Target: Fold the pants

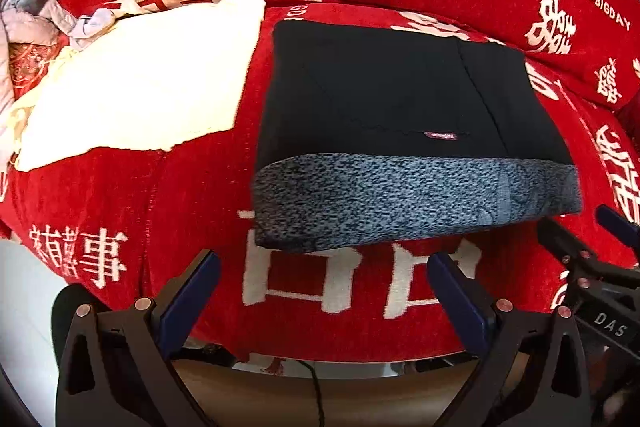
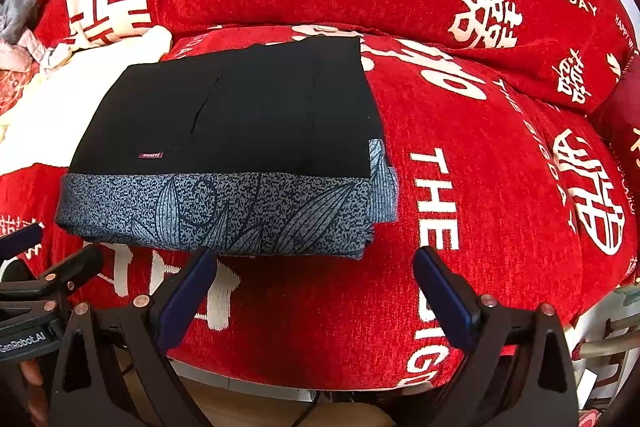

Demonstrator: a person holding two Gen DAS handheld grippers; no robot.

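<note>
Red chenille cover (image 1: 192,195), white characters. One pants (image 1: 400,131) bundle on it: folded rectangle, black knit, speckled grey band. One cream cloth (image 1: 152,75) beside. Left gripper (image 1: 324,267), right gripper (image 2: 316,263): both wide open, empty, just short of the pants.

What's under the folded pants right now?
The folded pants lie on the red printed sofa cover. Whatever lies directly beneath them is covered.

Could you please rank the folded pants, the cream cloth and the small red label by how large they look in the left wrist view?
1. Folded pants and cream cloth: look about alike, and the cloth runs out of frame, so unranked.
2. Red label: clearly smallest.
</note>
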